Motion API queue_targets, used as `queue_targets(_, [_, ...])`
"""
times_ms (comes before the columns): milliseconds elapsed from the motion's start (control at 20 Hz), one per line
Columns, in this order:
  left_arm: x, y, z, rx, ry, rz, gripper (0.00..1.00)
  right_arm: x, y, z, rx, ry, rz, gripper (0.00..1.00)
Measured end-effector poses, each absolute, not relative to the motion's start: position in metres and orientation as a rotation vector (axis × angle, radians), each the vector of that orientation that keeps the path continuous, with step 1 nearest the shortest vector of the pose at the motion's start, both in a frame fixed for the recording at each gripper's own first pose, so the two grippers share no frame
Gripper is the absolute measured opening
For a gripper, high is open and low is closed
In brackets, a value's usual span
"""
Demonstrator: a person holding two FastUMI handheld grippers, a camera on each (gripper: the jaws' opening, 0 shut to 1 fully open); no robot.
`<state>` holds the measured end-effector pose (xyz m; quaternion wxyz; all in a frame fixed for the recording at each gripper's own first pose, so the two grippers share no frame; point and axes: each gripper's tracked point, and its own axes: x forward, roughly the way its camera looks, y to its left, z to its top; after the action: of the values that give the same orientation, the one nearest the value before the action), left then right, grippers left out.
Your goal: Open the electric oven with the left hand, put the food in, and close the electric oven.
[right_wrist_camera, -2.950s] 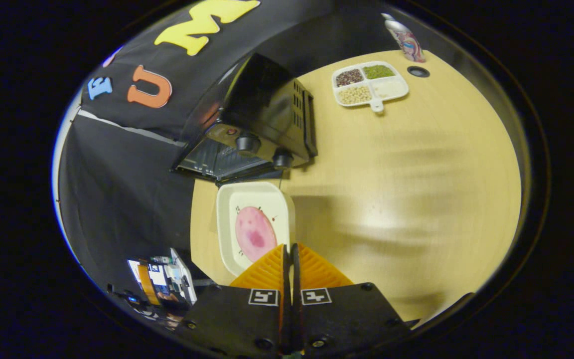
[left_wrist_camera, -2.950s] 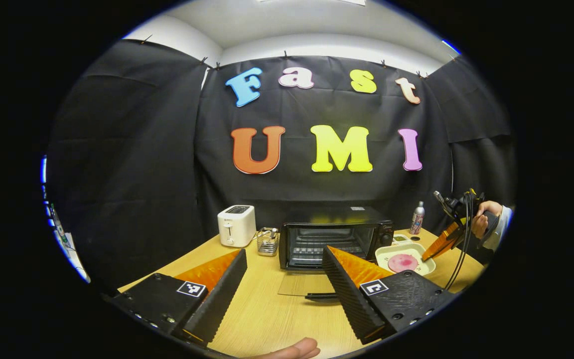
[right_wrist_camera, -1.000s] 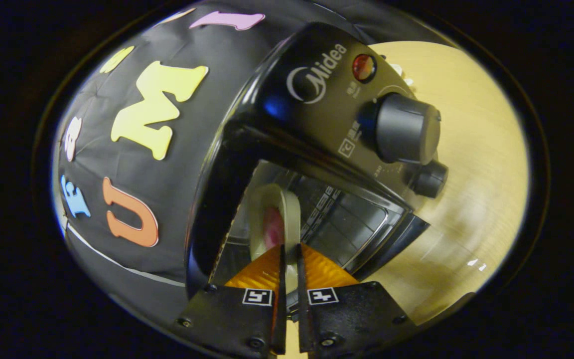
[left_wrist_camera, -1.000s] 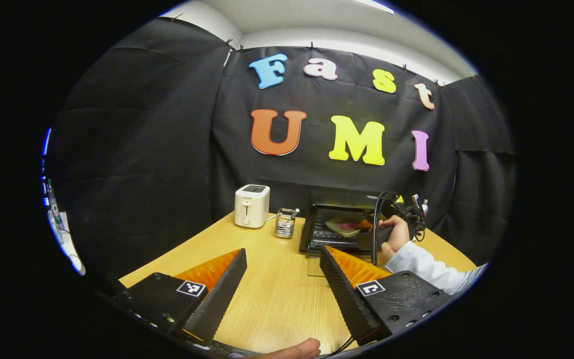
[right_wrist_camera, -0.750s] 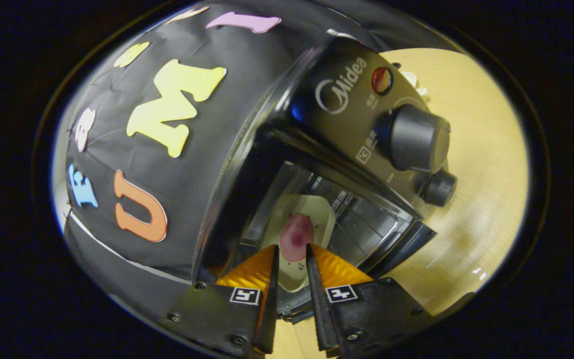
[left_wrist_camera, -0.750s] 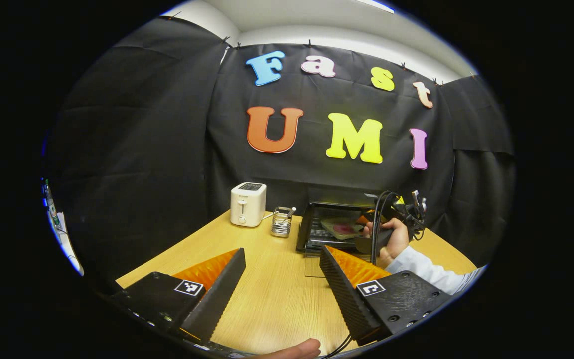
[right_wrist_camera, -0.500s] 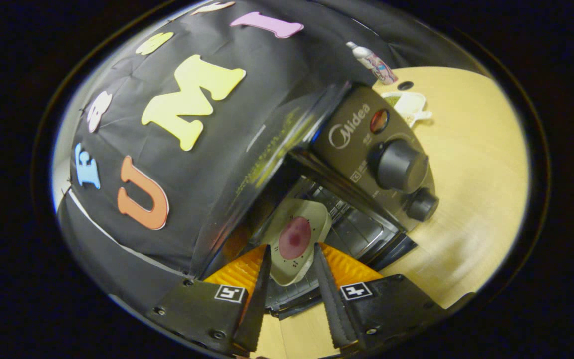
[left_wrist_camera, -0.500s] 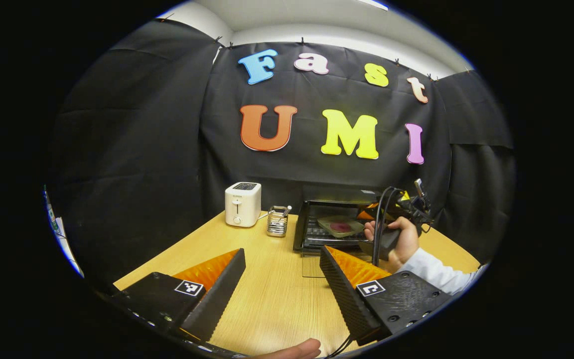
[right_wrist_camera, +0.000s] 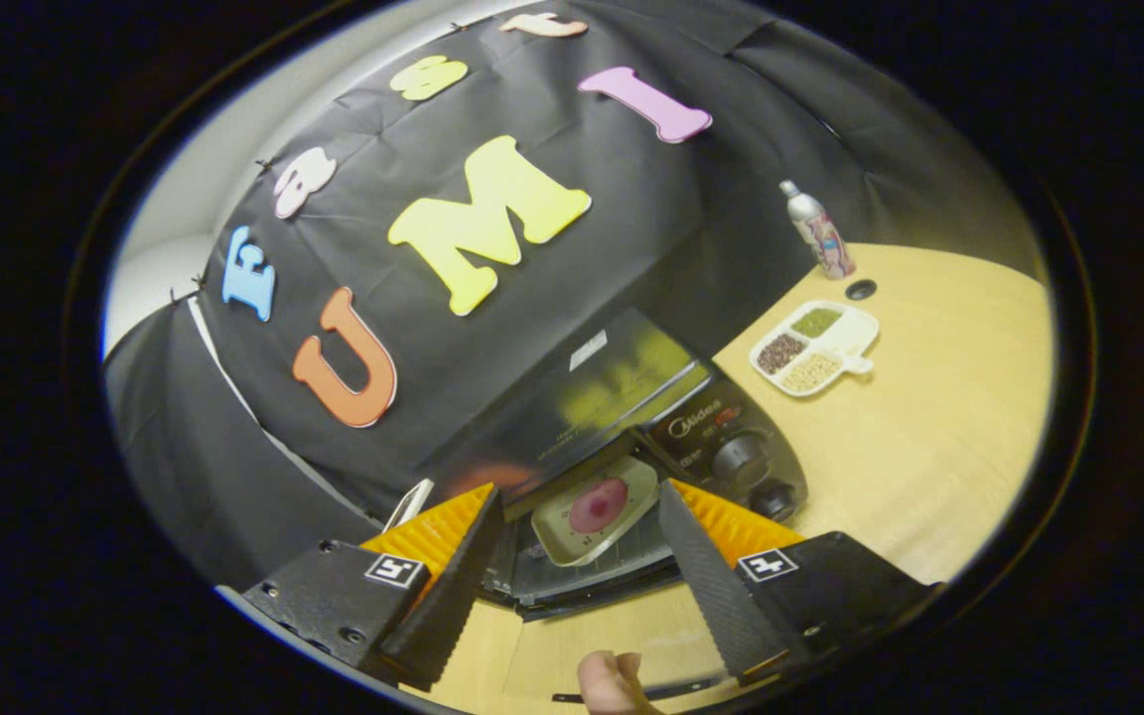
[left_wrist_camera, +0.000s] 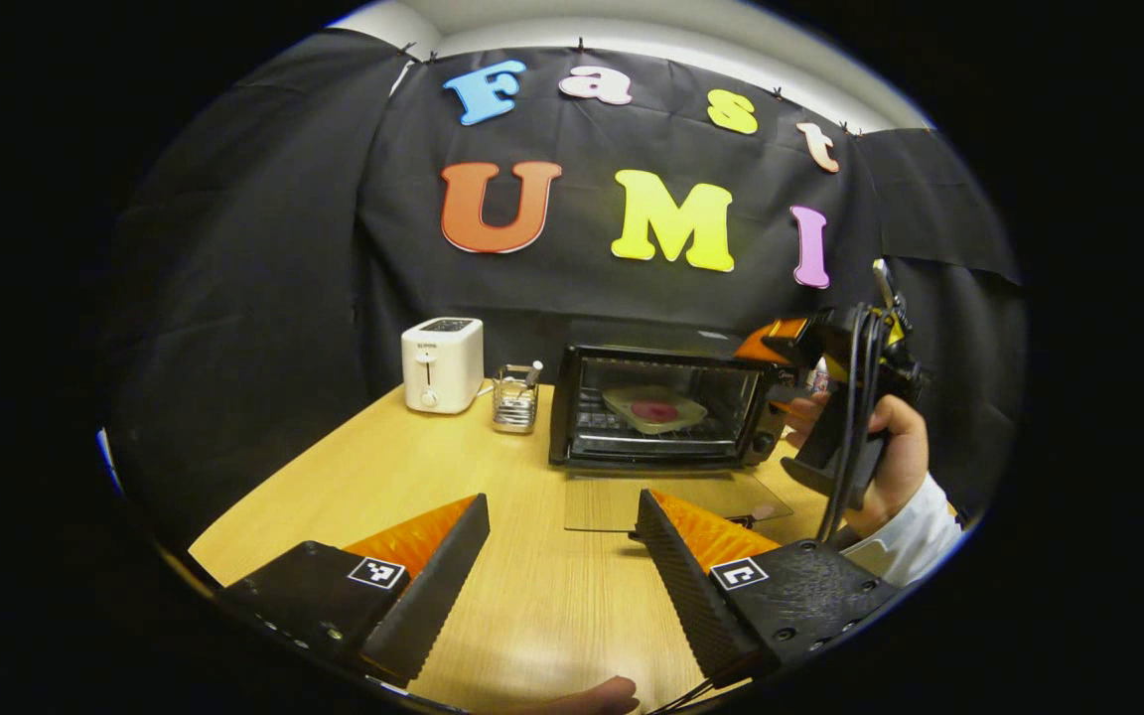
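Note:
The black electric oven (left_wrist_camera: 661, 402) stands at the back of the table with its glass door (left_wrist_camera: 676, 500) folded down flat. Inside, on the rack, lies a pale plate (left_wrist_camera: 653, 409) with a pink slice of food on it. My left gripper (left_wrist_camera: 562, 501) hovers open over the table a little in front of the door, holding nothing. In the right gripper view, my right gripper (right_wrist_camera: 582, 495) is open and raised in front of the oven (right_wrist_camera: 721, 437), its fingers apart from the plate (right_wrist_camera: 595, 508). A hand (left_wrist_camera: 892, 452) holds it right of the oven.
A white toaster (left_wrist_camera: 441, 362) and a small wire holder (left_wrist_camera: 515, 397) stand left of the oven. A divided tray of beans (right_wrist_camera: 812, 348) and a bottle (right_wrist_camera: 818, 230) sit behind it to the right. The wooden table (left_wrist_camera: 354, 487) has bare room on the left.
The right gripper carried the plate into the oven, opened, let it go on the rack, and drew back and up. The left gripper stayed open, tilting slightly down.

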<state>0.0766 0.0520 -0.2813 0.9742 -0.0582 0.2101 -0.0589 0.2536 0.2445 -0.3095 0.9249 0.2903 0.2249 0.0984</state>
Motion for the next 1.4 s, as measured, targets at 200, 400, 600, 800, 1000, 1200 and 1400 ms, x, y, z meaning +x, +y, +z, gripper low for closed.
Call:
queue_targets(200, [0.079,0.020,-0.305,-0.095,0.491,-0.179,0.96,0.239,0.214,-0.260,0.458,0.325,0.207,0.94])
queue_targets(400, [0.085,-0.013,-0.334,-0.091,0.555,-0.222,0.96,0.219,0.186,-0.212,0.390,0.239,0.248,0.94])
queue_targets(600, [0.090,-0.045,-0.352,-0.084,0.605,-0.270,0.96,0.209,0.147,-0.179,0.273,0.157,0.200,0.94])
queue_targets(800, [0.099,-0.075,-0.373,-0.082,0.658,-0.321,0.96,0.204,0.122,-0.158,0.227,0.116,0.210,0.95])
queue_targets(1000, [0.107,-0.091,-0.396,-0.071,0.729,-0.334,0.96,0.203,0.097,-0.142,0.208,0.062,0.202,0.95])
queue_targets(1200, [0.105,-0.095,-0.418,-0.073,0.822,-0.321,0.95,0.203,0.085,-0.140,0.206,0.028,0.210,0.95])
queue_targets(1400, [0.109,-0.095,-0.416,-0.070,0.811,-0.325,0.94,0.210,0.077,-0.148,0.225,0.031,0.195,0.95])
